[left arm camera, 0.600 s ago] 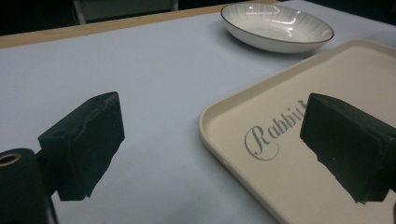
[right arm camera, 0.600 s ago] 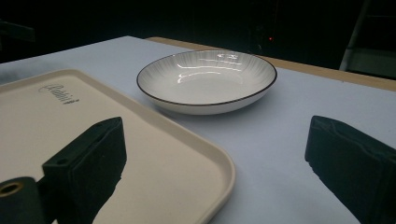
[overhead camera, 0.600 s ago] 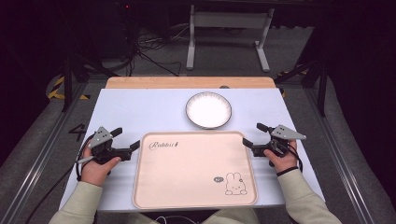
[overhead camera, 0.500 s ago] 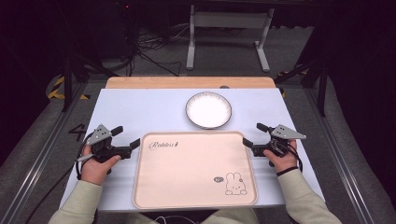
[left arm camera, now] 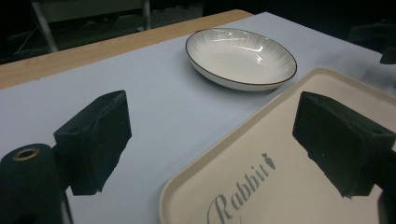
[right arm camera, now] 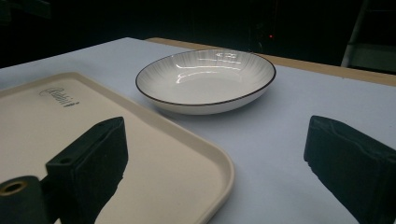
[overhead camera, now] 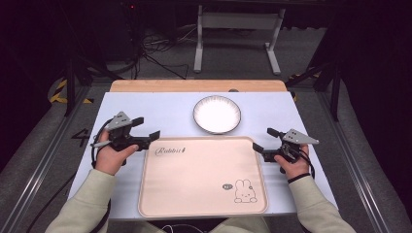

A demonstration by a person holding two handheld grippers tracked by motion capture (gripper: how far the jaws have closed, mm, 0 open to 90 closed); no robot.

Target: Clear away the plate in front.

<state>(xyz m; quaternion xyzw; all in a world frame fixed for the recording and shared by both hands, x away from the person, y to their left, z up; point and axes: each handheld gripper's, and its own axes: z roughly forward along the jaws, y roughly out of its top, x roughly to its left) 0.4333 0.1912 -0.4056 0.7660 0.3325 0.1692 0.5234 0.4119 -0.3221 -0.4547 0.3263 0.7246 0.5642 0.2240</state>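
Observation:
A cream tray (overhead camera: 194, 206) with a rabbit print lies at the table's near middle, bare. Behind it sits a white plate (overhead camera: 217, 114) with a dark rim, also bare. My left gripper (overhead camera: 146, 129) hovers by the tray's far left corner, jaws wide apart with nothing between them. My right gripper (overhead camera: 264, 140) hangs at the tray's far right corner, open and holding nothing. In the left gripper view the plate (left arm camera: 241, 57) lies ahead beyond the tray's corner (left arm camera: 196, 186). In the right gripper view the plate (right arm camera: 205, 79) sits just past the tray's rim (right arm camera: 219, 161).
The light blue table top (overhead camera: 145, 109) has a wooden strip (overhead camera: 194, 86) along its far edge. Beyond it stand a metal frame (overhead camera: 238, 29) and cables on the dark floor. Both sleeves (overhead camera: 82, 204) rest near the front edge.
The left gripper has shifted slightly to the right, toward the tray's corner. The right gripper, plate and tray stay where they were.

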